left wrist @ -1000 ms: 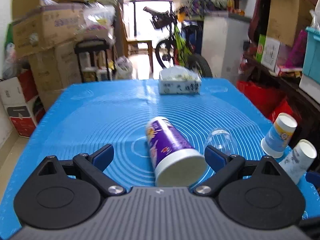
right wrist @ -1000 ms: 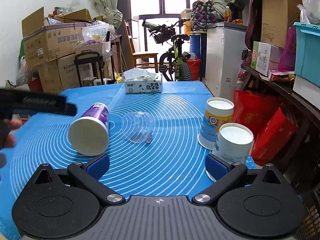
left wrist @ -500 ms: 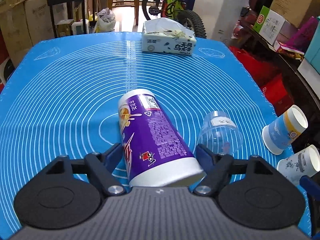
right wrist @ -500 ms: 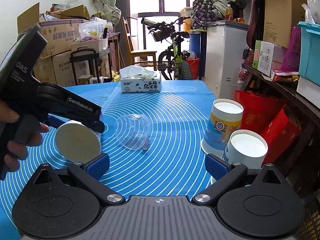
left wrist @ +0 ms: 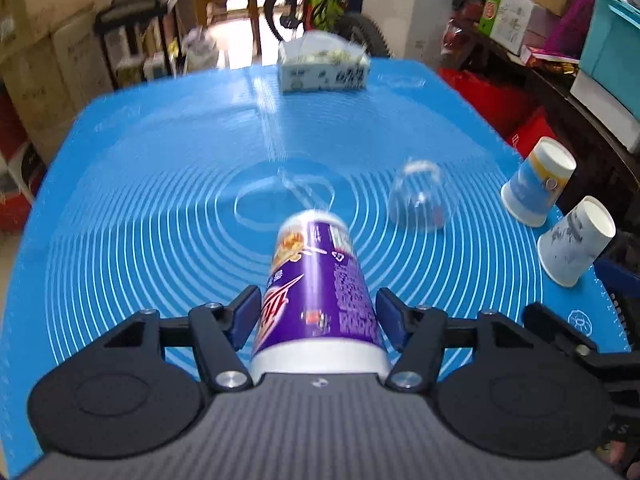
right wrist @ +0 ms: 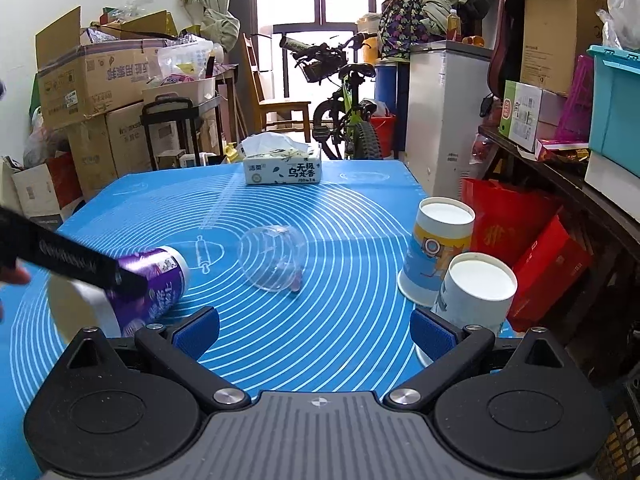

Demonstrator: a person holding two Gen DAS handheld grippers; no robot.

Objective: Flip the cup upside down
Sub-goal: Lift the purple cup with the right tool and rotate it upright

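The purple cup sits between the blue pads of the left gripper, its white rim end nearest the camera and its narrower base pointing forward and away over the blue mat. The fingers are closed in on the cup's sides, one pad against each flank, pinching it near the wide end. From the right wrist view the same cup shows tilted, rim end raised toward the left edge, with the dark bar of the left gripper crossing over it; whether its base still touches the mat cannot be told.

Half a second ago the cup lay on its side across the mat with the pads merely flanking it; now they are pressed to it and the scene around it is smeared with motion blur, the cup more in line with the fingers.

The right gripper hangs with its fingers spread wide and nothing between them, as it did before.

A clear plastic cup lies beside the purple one, to its right. Two paper cups stand upside down near the mat's right edge, and a tissue box rests at the far edge. The right view alone shows the person's fingertips at the left margin.
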